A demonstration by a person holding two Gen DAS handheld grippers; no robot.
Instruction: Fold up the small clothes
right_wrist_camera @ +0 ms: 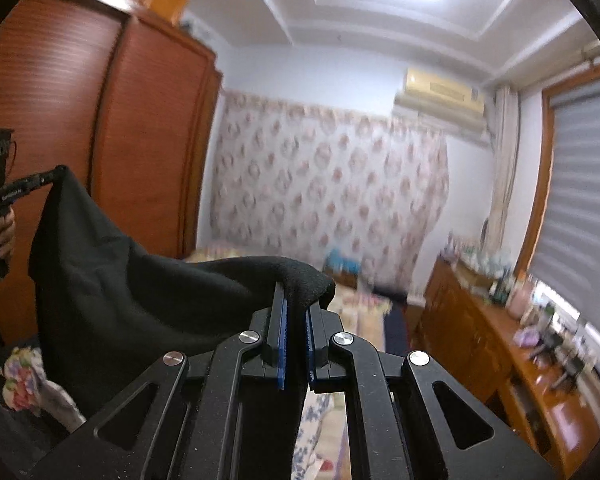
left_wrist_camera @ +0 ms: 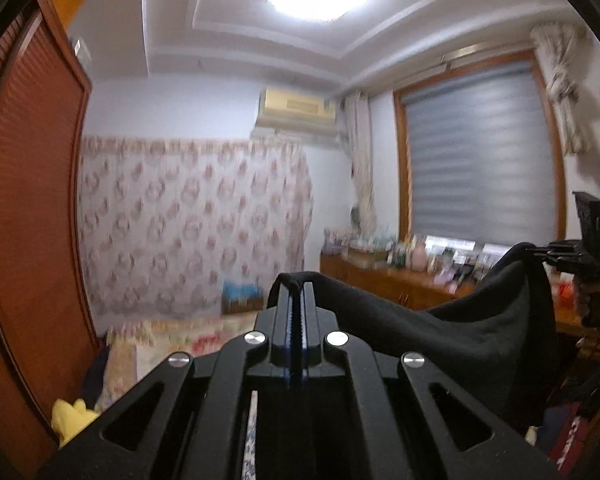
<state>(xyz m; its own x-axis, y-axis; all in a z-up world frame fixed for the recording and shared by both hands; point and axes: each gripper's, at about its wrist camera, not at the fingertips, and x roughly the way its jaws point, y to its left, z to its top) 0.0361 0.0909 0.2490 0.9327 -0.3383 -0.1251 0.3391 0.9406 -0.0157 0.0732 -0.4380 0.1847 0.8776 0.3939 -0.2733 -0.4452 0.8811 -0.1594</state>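
Two fisheye views look forward along two handheld black grippers, raised in a bedroom so that the ceiling light fills the top of each picture. The left gripper has its two fingers pressed together on one corner of a soft black fabric garment, whose edge wraps over the fingertips. From there the cloth sags in a shallow curve toward the right gripper, seen side-on at the far right of this view, where it pinches the opposite corner. In the right wrist view, the right gripper has its blue-padded fingers nearly together with a thick bunch of the black garment clamped between them, and the cloth hangs down and away to the left gripper, held by a person's hand. So the garment is in the air, stretched between both grippers above a floral-patterned bedspread, with a reddish-brown wooden wardrobe to the left and a long wooden sideboard crowded with small items under a window with a grey blind. Judging from this, the fold is at an early stage: the garment is lifted and spread, but no crease is visible. Laying it flat and folding it appear to be what remains.
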